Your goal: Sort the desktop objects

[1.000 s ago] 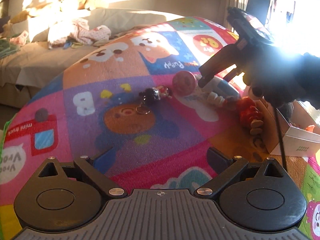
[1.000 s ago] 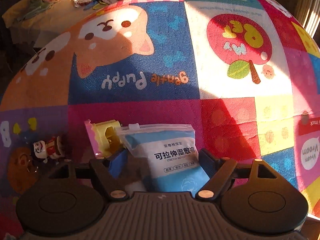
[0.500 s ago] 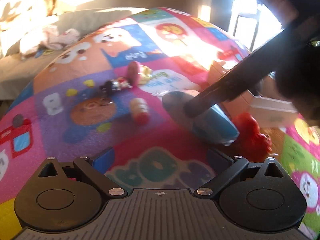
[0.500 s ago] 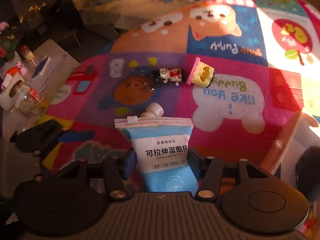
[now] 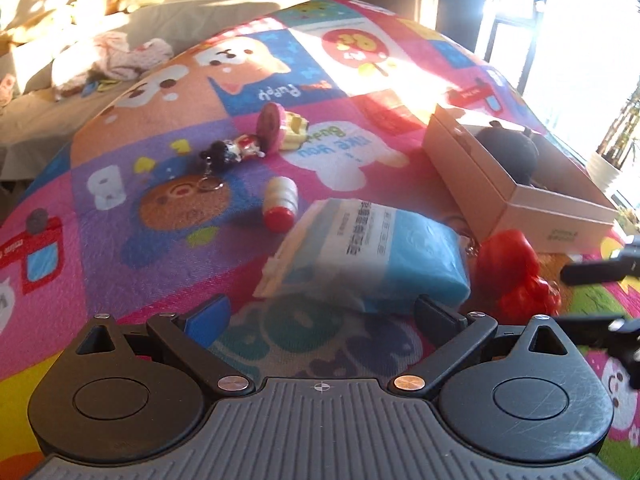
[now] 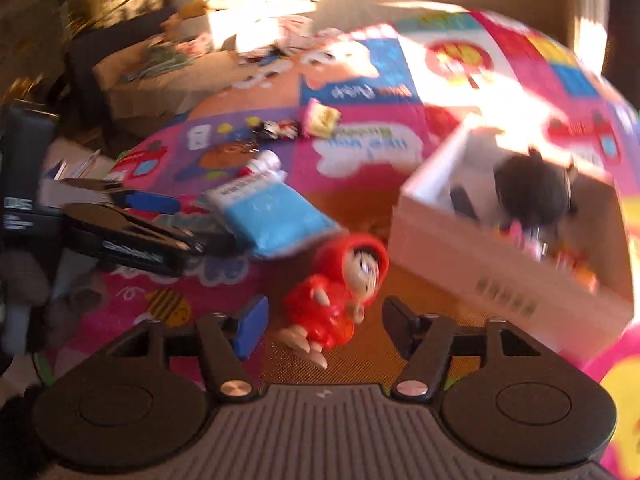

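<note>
I kept both tongs open and empty: the right tongs straddled the red doll for a pickup, beside the box where it seemingly belonged. The blue pouch lay on the mat, before my left tongs.

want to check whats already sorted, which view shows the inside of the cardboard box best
The right wrist view: it looks down into the open pale cardboard box, showing a dark round plush toy and small blurred items. The left wrist view is sharper but lower, showing mainly the box's side wall and the top of the plush.
</note>
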`<control>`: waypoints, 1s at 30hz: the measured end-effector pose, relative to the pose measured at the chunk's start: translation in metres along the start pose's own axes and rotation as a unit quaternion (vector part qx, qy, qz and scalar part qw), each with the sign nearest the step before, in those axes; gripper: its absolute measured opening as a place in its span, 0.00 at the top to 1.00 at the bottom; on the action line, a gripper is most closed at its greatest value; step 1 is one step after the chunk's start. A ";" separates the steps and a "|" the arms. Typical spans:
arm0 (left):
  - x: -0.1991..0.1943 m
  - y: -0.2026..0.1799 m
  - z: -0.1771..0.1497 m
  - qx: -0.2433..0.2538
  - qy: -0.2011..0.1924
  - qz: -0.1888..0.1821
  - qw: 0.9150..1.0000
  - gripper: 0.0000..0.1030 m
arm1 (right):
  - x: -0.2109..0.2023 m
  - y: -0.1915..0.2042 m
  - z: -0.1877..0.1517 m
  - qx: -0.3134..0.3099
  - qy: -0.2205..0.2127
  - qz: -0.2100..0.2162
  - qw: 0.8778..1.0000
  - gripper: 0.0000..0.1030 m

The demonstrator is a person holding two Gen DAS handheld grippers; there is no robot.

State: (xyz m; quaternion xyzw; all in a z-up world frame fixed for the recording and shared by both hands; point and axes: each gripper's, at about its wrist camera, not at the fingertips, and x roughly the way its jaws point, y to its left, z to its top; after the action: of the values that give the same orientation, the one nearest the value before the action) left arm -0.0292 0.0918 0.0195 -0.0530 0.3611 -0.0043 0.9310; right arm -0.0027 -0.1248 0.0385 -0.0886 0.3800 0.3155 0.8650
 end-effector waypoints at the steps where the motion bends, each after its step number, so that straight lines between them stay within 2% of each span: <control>1: -0.001 0.000 0.002 -0.002 0.000 0.004 1.000 0.02 | 0.007 -0.003 -0.001 0.018 0.001 0.005 1.000 0.36; 4: -0.006 -0.001 0.006 -0.009 -0.001 0.009 1.000 0.02 | 0.024 -0.008 0.000 0.051 0.003 0.016 0.999 0.36; 6: -0.009 -0.001 0.007 -0.014 0.000 0.011 1.000 0.02 | 0.031 -0.006 0.001 0.045 0.002 0.009 0.999 0.46; 8: -0.011 -0.004 0.008 -0.014 0.000 0.011 1.000 0.02 | 0.030 -0.002 0.001 0.033 -0.002 0.002 0.999 0.50; 11: -0.012 -0.009 0.009 -0.005 0.003 0.005 1.000 0.02 | 0.018 0.000 -0.002 0.017 -0.015 0.002 1.000 0.61; 17: -0.002 -0.026 0.009 0.009 0.020 -0.016 1.000 0.02 | -0.009 -0.002 -0.011 -0.001 -0.026 -0.021 0.999 0.61; 23: 0.020 -0.048 0.018 0.029 0.036 -0.037 0.998 0.02 | -0.032 -0.019 -0.031 0.020 -0.024 -0.049 0.998 0.61; 26: 0.035 -0.058 0.027 0.041 0.036 -0.041 0.998 0.01 | -0.037 -0.026 -0.040 0.031 -0.024 -0.058 0.998 0.61; 30: 0.051 -0.070 0.035 0.056 0.038 -0.026 0.997 0.01 | -0.039 -0.032 -0.047 0.041 -0.023 -0.060 0.997 0.61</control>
State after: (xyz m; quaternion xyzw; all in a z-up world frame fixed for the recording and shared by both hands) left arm 0.0338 0.0232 0.0180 -0.0098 0.3940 -0.0513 0.9176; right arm -0.0312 -0.1872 0.0315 -0.0686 0.3662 0.2488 0.8940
